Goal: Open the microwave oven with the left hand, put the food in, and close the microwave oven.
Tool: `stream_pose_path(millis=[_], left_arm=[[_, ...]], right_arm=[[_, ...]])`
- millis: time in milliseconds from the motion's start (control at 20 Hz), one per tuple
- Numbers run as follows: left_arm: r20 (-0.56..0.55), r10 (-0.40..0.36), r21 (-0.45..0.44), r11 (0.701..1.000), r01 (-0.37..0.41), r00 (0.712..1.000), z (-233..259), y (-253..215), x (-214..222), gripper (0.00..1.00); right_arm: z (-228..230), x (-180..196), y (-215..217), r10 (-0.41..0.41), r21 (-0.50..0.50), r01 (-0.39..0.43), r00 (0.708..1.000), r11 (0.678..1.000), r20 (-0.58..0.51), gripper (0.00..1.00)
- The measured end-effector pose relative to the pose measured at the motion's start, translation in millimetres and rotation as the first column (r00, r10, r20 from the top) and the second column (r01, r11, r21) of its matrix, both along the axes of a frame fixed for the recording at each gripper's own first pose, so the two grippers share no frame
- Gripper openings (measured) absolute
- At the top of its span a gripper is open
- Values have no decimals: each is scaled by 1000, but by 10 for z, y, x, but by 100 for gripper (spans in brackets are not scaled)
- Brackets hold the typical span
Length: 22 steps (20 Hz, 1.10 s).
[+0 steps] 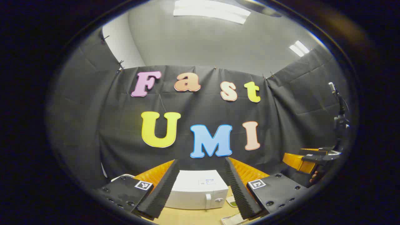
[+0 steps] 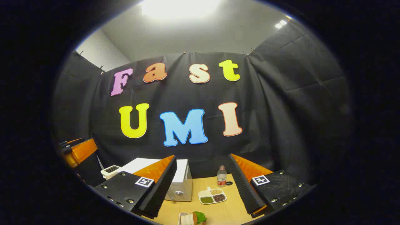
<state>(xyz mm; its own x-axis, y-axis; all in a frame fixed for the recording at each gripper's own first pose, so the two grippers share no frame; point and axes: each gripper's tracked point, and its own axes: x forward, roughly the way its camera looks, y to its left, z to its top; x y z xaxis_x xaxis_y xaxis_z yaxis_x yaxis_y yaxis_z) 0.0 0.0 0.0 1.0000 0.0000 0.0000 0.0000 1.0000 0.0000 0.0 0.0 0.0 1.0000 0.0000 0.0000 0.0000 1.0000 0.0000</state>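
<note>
1. Right now we hold both jaws apart and empty: left gripper and right gripper.
2. Ahead and below the left gripper's fingers sits one microwave, door closed, handle upright on its right side; the left gripper looks nearer.
3. One wrapped food item lies near, below the right gripper.
4. Farther off: one bottle and one sectioned dish on the table.
</note>
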Motion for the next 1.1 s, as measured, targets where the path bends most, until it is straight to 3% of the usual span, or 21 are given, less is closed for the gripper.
stream_pose_path(millis=[350,750,1100], left_arm=[[27,-58,-33,998,59,998,36,135,-54,96],[7,-37,-7,999,37,999,-117,95,55,95],[-30,-38,9,999,38,999,-506,-171,244,96]], right_arm=[[22,-73,182,-36,-38,37,999,999,29,98],[91,-18,199,14,-65,-10,998,998,54,98],[-129,125,106,51,-59,-51,999,997,3,98]])
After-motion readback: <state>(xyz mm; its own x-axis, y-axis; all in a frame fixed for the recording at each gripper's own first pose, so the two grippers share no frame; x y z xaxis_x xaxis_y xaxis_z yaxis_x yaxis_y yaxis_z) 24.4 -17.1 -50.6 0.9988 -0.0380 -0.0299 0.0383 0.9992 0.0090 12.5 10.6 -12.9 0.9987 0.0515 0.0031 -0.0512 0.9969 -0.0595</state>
